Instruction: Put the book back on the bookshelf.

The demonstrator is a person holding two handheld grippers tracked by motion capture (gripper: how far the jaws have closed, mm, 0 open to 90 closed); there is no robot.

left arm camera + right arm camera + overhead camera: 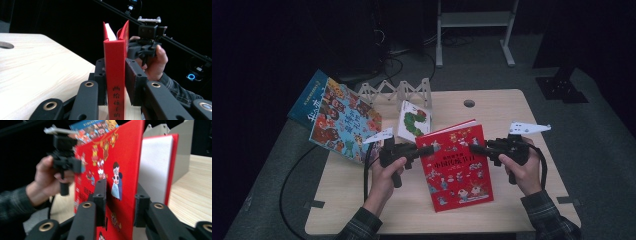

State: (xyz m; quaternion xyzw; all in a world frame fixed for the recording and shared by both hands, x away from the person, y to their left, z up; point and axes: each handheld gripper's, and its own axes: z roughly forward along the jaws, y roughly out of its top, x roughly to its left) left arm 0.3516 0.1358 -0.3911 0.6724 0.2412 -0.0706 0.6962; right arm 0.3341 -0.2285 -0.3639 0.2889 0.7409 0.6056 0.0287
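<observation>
standing between both grippers, the red book [457, 165] is held over the middle of the wooden table [507, 107], its spine toward the left gripper [424, 150] and its opening edge toward the right gripper [477, 147]. in the left gripper view the jaws are pressed on either side of the spine. in the right gripper view the front cover sits between jaws that stand slightly apart; contact with the pads cannot be made out. bare tabletop is left to the right and along the near edge. three books are counted: the red one, a blue picture book [339, 117] overhanging the left edge, and a caterpillar book [413, 121] leaning at a white folding rack [399, 90]. two hands are seen. the rack's lower part is hidden by the books, and the surroundings are too dark to read.
</observation>
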